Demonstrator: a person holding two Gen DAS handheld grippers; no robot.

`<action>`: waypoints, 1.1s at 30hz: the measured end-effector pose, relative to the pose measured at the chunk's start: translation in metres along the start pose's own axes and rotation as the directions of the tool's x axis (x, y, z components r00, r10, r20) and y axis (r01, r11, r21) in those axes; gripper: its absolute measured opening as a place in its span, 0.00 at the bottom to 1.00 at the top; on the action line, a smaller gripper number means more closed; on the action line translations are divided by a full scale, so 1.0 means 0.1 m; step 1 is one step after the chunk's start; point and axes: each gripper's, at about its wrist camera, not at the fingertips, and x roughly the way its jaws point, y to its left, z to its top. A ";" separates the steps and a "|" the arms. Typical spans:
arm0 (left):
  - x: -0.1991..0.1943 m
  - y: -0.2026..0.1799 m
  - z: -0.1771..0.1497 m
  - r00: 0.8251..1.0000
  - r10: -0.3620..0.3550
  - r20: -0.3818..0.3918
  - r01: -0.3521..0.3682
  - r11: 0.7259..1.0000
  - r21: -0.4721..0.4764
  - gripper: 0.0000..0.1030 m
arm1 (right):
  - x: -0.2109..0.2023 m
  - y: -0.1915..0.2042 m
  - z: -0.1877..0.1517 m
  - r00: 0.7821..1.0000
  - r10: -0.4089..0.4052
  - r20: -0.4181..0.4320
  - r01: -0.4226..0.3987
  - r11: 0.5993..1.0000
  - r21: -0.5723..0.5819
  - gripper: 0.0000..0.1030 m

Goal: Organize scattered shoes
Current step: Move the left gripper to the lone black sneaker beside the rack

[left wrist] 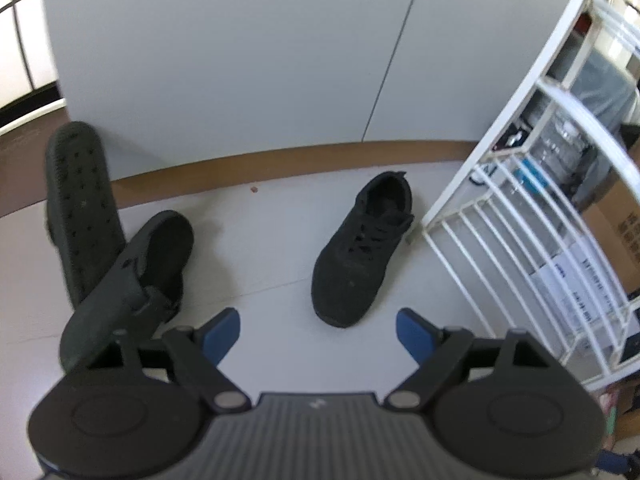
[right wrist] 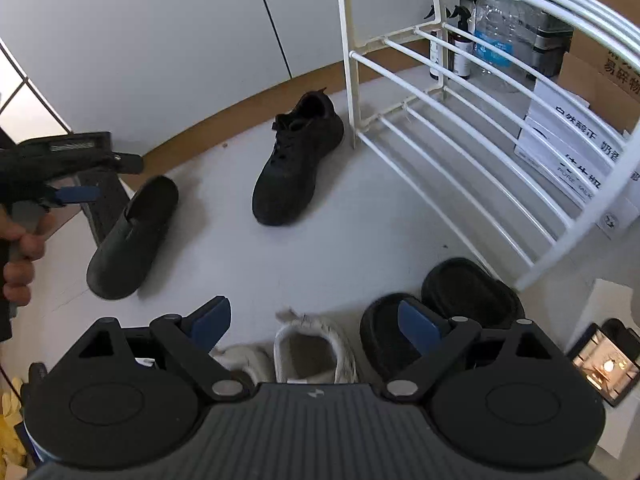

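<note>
A black lace-up sneaker [left wrist: 362, 250] lies on the white floor beside the white wire shoe rack [left wrist: 516, 216]; it also shows in the right wrist view [right wrist: 298, 166]. A black clog [left wrist: 128, 280] lies at the left, and a second clog [left wrist: 80, 208] stands on edge against the wall with its sole facing me. My left gripper [left wrist: 318, 332] is open and empty above the floor between the clog and the sneaker. My right gripper [right wrist: 314, 326] is open and empty above a white shoe [right wrist: 314, 354], with two black slippers [right wrist: 472, 292] to its right. The rack's shelves [right wrist: 472, 152] hold no shoes.
A grey wall with a brown skirting board [left wrist: 280, 160] closes the back. Behind the rack stand bottles [right wrist: 460, 44], white cartons [right wrist: 572, 160] and a cardboard box [right wrist: 604, 76]. A phone [right wrist: 604, 364] lies at the right. The left gripper [right wrist: 76, 194], held in a hand, shows at the left.
</note>
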 end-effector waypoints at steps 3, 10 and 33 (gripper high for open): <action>0.38 0.00 0.01 0.999 -0.047 0.000 0.047 0.998 0.036 0.89 | 0.31 -0.07 -0.04 1.000 0.018 0.006 -0.018 1.000 -0.013 0.91; 1.36 -0.12 0.11 0.995 -0.072 -0.075 0.084 0.983 0.164 0.88 | 1.00 -0.38 -0.13 0.999 -0.003 -0.041 0.005 0.999 0.044 0.91; 2.55 -0.90 0.62 0.994 -0.011 -0.111 0.056 0.909 0.412 0.92 | 1.38 -0.77 -0.12 0.993 0.031 -0.111 -0.025 0.998 0.059 0.91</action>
